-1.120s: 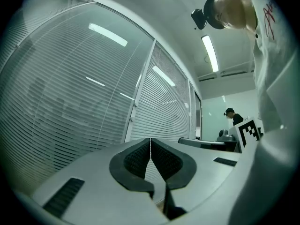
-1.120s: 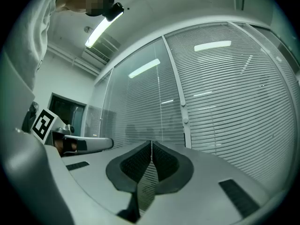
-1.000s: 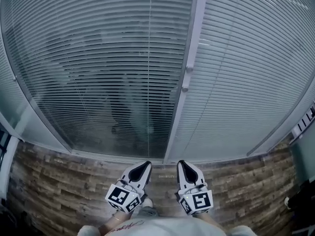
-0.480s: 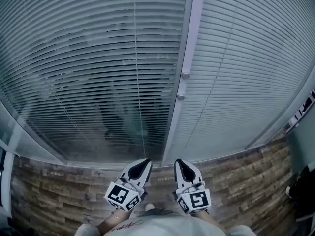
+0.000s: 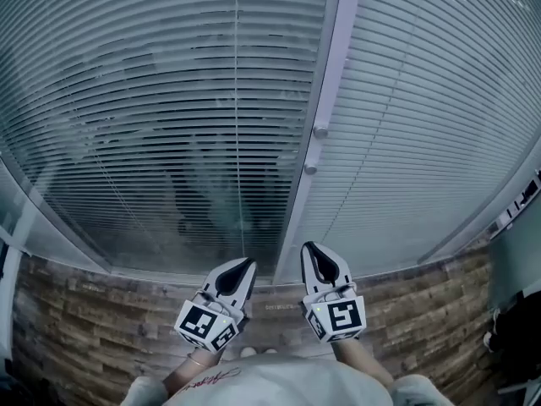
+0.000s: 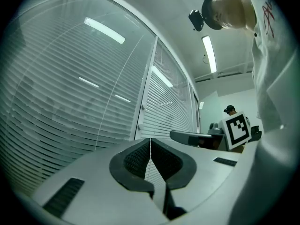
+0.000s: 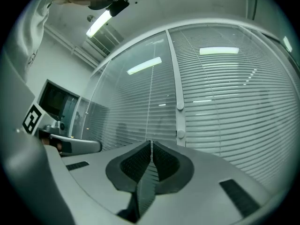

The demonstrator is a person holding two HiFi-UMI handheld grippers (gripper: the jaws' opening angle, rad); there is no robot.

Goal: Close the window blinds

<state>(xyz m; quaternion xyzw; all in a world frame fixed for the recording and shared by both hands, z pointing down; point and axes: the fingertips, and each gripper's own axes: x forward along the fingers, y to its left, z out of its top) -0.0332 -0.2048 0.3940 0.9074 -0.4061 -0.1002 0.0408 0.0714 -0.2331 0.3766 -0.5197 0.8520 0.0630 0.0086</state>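
Two blinds hang behind glass. The left blind (image 5: 144,125) has its slats tilted part open, and dark shapes show through. The right blind (image 5: 431,117) looks pale and closed. Between them runs a white frame post (image 5: 336,57) carrying two round knobs (image 5: 319,130). A thin cord (image 5: 239,142) hangs down the left pane. My left gripper (image 5: 248,263) and right gripper (image 5: 309,247) point at the foot of the window, both shut and empty, touching nothing. In the left gripper view the shut jaws' tip (image 6: 150,139) faces the post (image 6: 146,93). In the right gripper view the tip (image 7: 151,143) faces the knobs (image 7: 180,108).
A wood-plank floor (image 5: 93,328) runs up to the window sill. Dark objects stand at the far right (image 5: 514,332). In the left gripper view a person in a cap (image 6: 229,109) stands far off. A monitor (image 7: 56,100) shows left in the right gripper view.
Both grippers have moved forward and a little up toward the window's foot, the right slightly ahead. The window now fills more of the head view.
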